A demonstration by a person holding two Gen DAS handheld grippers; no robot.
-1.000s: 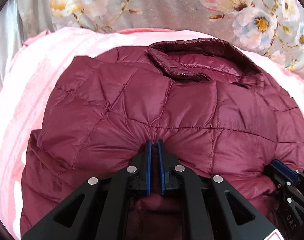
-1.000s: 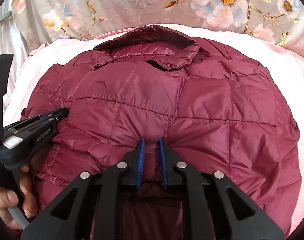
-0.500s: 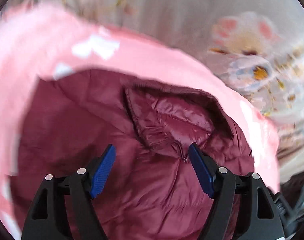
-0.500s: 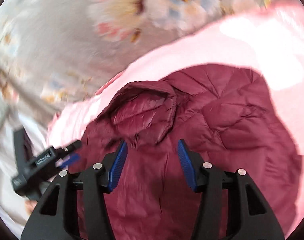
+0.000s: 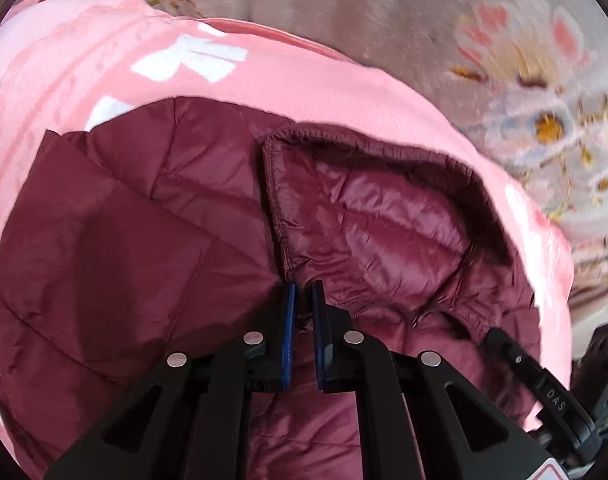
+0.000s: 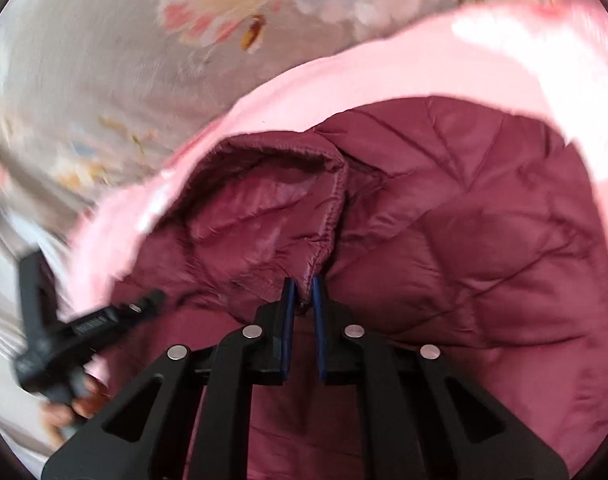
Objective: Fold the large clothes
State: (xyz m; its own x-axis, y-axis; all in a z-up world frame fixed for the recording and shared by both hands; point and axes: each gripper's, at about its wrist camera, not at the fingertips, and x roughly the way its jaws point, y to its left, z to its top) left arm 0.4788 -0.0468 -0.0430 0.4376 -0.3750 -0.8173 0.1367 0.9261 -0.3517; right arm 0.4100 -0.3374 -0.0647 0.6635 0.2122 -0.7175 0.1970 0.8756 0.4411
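**A:** Where is your jacket right now?

**B:** Your maroon quilted jacket (image 5: 152, 240) lies spread on the pink blanket (image 5: 104, 60), which covers a bed dressed in a grey floral bedspread (image 5: 524, 80). The collar (image 5: 368, 216) sits at the far end of the jacket, folded open so that you see its shiny lining. The blanket shows as a pink border past the collar and along the jacket's sides.

**A:** And my left claw?

**B:** Your left claw (image 5: 303, 300) is closing, and its blue pads (image 5: 289, 320) already pinch a small fold of maroon fabric at the near left corner of the collar. The pads stand almost together, with only the fabric between them.

**A:** What about the right one?

**B:** Your right claw (image 6: 303, 296) is closing in the same way. Its pads (image 6: 289, 312) press on a ridge of fabric at the near right corner of the collar, where the collar edge runs down to meet the quilted body. So you hold the jacket at both ends of the collar.

**A:** Can each claw see the other?

**B:** Yes. In the left wrist view your right claw reaches in from the lower right edge, its tip lying on the jacket just below the collar. In the right wrist view your left claw comes in from the left, blurred, and your hand (image 6: 70, 408) wraps its handle near the bottom left edge.

**A:** Is the picture sharp?

**B:** Only in part. The bedspread flowers are smeared in both views.
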